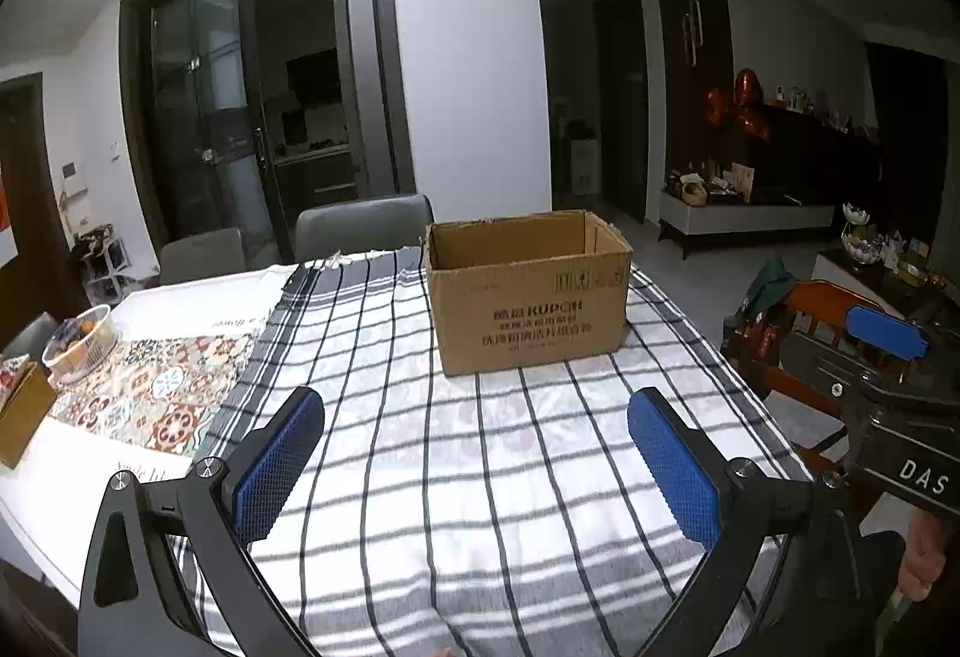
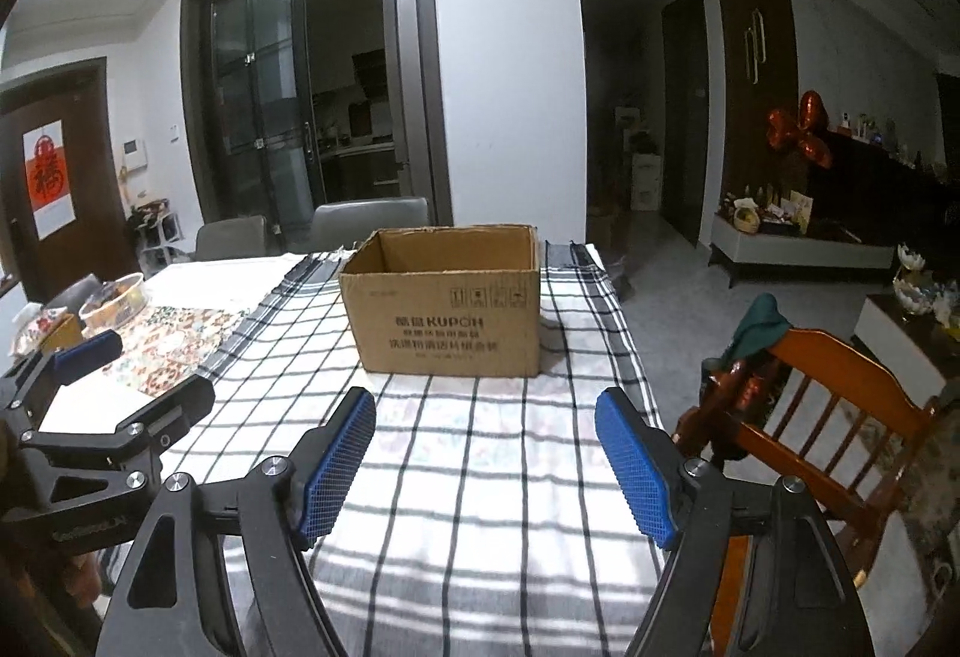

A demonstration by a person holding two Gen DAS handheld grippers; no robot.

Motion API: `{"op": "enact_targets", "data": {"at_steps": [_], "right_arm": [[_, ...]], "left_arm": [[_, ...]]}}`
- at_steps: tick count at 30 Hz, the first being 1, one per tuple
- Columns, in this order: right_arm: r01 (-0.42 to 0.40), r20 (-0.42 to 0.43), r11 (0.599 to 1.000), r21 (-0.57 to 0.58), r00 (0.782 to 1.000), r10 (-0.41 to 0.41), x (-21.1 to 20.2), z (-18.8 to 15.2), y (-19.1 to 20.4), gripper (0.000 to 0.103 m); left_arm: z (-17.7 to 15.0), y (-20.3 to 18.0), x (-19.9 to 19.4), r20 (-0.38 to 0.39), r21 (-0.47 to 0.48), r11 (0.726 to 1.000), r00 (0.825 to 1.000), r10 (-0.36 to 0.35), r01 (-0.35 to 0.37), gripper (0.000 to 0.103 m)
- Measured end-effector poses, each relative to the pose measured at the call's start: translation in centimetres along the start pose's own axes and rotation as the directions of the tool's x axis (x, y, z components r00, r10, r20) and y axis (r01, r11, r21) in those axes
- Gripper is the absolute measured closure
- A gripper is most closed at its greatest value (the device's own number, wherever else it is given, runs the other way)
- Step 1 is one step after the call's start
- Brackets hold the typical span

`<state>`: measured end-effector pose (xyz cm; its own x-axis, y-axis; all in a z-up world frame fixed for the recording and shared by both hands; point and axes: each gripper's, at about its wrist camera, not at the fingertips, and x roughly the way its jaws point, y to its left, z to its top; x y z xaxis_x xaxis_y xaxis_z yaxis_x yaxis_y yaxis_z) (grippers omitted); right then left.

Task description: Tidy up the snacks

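Cardboard box (image 1: 528,291) upright and open-topped on checked tablecloth (image 1: 480,453), past the left gripper (image 1: 477,468), toward the cloth's far right part in the left wrist view. Jaws spread wide, nothing between the blue pads (image 1: 282,459), bare striped cloth ahead up to the box. Patterned runner (image 1: 150,387) and fruit bowl (image 1: 81,342) off to the left near the table edge; wooden chair (image 1: 822,315) beyond the right edge, right gripper's pad showing there. From the right wrist view, box (image 2: 450,303) straight ahead, well apart from the right gripper (image 2: 486,468), jaws standing apart and empty. Table edge dropping off close on the right, wooden chair (image 2: 840,387) just beside it; grey chairs (image 2: 372,216) at the far end, dark glass doors (image 2: 288,99) behind.
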<state>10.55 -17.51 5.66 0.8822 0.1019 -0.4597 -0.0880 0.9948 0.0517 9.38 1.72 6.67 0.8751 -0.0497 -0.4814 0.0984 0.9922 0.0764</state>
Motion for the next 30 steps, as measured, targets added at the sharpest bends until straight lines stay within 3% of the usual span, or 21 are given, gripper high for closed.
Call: {"op": "enact_targets", "data": {"at_steps": [11, 30], "right_arm": [[-0.003, -0.008, 1.0, 0.003, 1.0, 0.003, -2.1, -2.2, 0.2, 0.027], [-0.003, -0.025, 1.0, 0.006, 1.0, 0.004, -1.9, -2.9, 0.2, 0.027]], "left_arm": [[-1.2, -0.4, -2.5, 0.023, 0.007, 1.0, 1.0, 0.011, -0.011, 0.0], [-1.7, -0.7, -2.0, 0.01, 0.015, 1.0, 1.0, 0.024, -0.024, 0.0]]}}
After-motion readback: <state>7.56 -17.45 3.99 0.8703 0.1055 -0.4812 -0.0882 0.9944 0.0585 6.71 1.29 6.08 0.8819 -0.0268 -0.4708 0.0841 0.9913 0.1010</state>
